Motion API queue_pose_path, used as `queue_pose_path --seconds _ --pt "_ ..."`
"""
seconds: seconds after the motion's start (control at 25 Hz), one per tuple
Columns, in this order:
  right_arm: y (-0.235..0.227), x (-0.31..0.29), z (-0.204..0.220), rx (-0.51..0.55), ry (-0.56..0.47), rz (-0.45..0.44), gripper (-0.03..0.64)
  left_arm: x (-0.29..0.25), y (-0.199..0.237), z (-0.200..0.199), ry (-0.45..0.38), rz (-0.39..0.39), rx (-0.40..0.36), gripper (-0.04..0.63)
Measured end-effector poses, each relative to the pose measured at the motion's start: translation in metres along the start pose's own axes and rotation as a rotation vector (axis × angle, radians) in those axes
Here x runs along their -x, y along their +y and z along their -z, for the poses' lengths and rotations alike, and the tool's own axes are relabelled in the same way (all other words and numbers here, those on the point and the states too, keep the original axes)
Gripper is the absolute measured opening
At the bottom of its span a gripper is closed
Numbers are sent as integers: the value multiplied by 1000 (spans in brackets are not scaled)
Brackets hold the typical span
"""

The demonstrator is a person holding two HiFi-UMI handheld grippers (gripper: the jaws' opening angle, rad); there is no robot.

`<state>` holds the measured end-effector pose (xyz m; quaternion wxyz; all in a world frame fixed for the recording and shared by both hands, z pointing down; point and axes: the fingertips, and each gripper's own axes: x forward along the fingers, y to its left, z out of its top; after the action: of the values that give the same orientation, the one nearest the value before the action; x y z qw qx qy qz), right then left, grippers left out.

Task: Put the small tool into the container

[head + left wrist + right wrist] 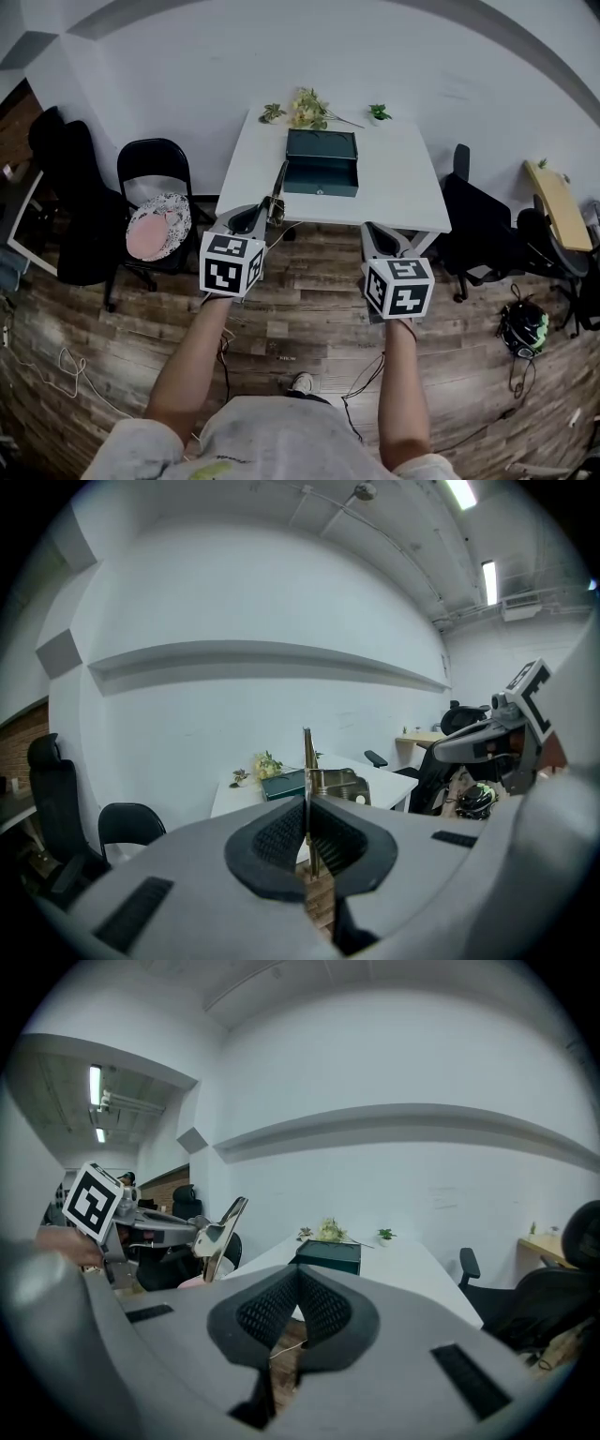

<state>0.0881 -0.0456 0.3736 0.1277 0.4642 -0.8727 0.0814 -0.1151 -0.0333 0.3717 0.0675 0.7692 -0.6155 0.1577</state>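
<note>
A dark green box (322, 164), the container, sits with its lid up at the middle of the white table (403, 192). My left gripper (253, 217) hovers before the table's near left edge, shut on a small thin metal tool (277, 193) that sticks up and forward from the jaws. In the left gripper view the tool (307, 780) shows edge-on between the pads of the left gripper (307, 841), with the box (284, 784) beyond. My right gripper (382, 239) is shut and holds nothing. In the right gripper view its jaws (298, 1286) are pressed together, the box (328, 1255) ahead.
Dried flowers (305, 111) and a small potted plant (379, 112) lie at the table's back edge. A black folding chair with a pink cushion (157, 225) stands left of the table. An office chair (478, 225) stands right, with a helmet (521, 326) on the wooden floor.
</note>
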Motion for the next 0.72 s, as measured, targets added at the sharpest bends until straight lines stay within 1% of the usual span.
queue_pose_path --seconds 0.44,0.72 --pt "-29 -23 -5 5 -6 -30 5 -33 -9 -2 22 -14 -11 3" --pt "-38 -48 -7 26 -13 -31 5 -57 6 -6 0 -29 3 3"
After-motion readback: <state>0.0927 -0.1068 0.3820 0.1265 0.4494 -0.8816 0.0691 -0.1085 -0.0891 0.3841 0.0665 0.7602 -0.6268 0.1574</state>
